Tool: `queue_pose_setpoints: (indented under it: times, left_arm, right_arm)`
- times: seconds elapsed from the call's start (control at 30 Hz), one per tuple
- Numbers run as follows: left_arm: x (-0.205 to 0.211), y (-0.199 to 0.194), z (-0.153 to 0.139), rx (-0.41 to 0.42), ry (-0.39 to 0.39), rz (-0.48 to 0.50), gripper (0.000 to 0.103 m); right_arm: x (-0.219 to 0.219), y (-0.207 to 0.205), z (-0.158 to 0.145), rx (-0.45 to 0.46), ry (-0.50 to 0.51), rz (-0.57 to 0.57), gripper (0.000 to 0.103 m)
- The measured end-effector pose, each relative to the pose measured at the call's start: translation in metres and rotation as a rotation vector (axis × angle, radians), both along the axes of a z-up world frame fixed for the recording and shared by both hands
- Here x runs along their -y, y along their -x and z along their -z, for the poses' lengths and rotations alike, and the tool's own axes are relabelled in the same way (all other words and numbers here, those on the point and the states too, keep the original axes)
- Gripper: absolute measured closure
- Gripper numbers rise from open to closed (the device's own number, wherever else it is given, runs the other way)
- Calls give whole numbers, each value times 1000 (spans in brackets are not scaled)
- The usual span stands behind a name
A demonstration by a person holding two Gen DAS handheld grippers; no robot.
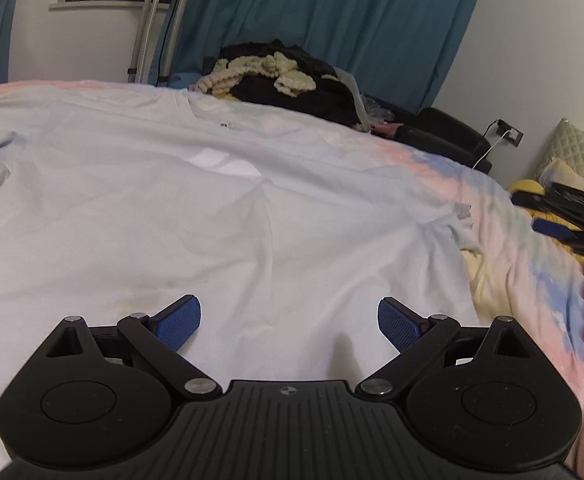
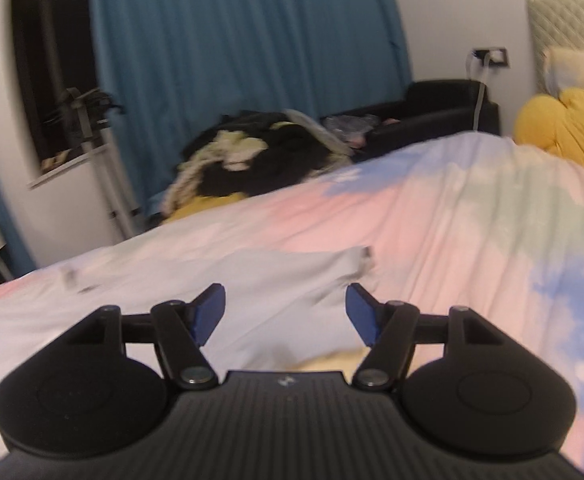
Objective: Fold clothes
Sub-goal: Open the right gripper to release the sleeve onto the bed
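Note:
A white T-shirt (image 1: 212, 208) lies spread flat on the bed, collar at the far side. My left gripper (image 1: 289, 322) is open and empty just above the shirt's near hem. My right gripper (image 2: 285, 312) is open and empty, low over the shirt's right sleeve (image 2: 292, 280). In the left wrist view the right gripper (image 1: 564, 216) shows at the right edge, held in a hand, beside the shirt. The right wrist view is blurred.
The bed has a pastel pink, blue and yellow cover (image 2: 472, 220). A pile of dark and cream clothes (image 1: 280, 76) sits at the far edge. A yellow cushion (image 2: 564, 128) and pillows lie at the headboard. Teal curtains (image 1: 332, 12) and a black chair (image 2: 432, 108) stand behind.

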State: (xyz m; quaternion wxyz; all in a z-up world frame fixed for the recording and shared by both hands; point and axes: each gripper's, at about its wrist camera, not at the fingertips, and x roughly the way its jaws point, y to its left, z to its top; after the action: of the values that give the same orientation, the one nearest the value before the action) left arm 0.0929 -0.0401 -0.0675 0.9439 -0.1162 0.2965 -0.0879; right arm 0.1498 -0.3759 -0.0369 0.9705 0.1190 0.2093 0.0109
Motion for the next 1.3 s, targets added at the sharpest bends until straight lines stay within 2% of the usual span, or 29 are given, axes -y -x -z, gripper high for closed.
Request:
queue_pose_setpoints:
  times: [0.07, 0.23, 0.37, 0.5, 0.7, 0.77, 0.93, 1.0, 1.1, 1.2, 1.3]
  left_arm:
    - [-4, 6, -4, 9, 4, 1, 6]
    - [-9, 22, -10, -1, -29, -22, 6]
    - [-10, 39, -12, 11, -98, -24, 6]
    - [-9, 43, -12, -3, -151, -52, 6]
    - [-10, 61, -21, 51, -231, -57, 6]
    - [-19, 66, -35, 65, -269, -77, 6]
    - [-94, 82, -92, 42, -228, -97, 7]
    - [-127, 90, -106, -24, -236, -96, 7]
    - [-170, 99, -109, -172, -273, -37, 7]
    - [-207, 101, -93, -353, -231, -15, 8]
    - [-225, 93, -70, -498, -130, 25, 8]
  right_arm:
    - [-25, 40, -15, -14, 19, -15, 35]
    - [-64, 127, -26, 30, -121, -85, 34]
    - [-88, 165, -8, 41, -61, -120, 34]
    - [-99, 173, 3, 16, -24, -143, 34]
    - [-100, 178, 4, 31, 10, -143, 34]
    - [-97, 180, 4, 33, 0, -144, 31]
    - [-91, 182, 3, 23, -37, -167, 23]
    - [-94, 180, 4, 14, -31, -178, 23]
    - [-96, 173, 7, -13, -76, -195, 22]
    - [-99, 166, 8, -30, -108, -213, 22]
    - [-101, 164, 10, -38, -122, -224, 22]
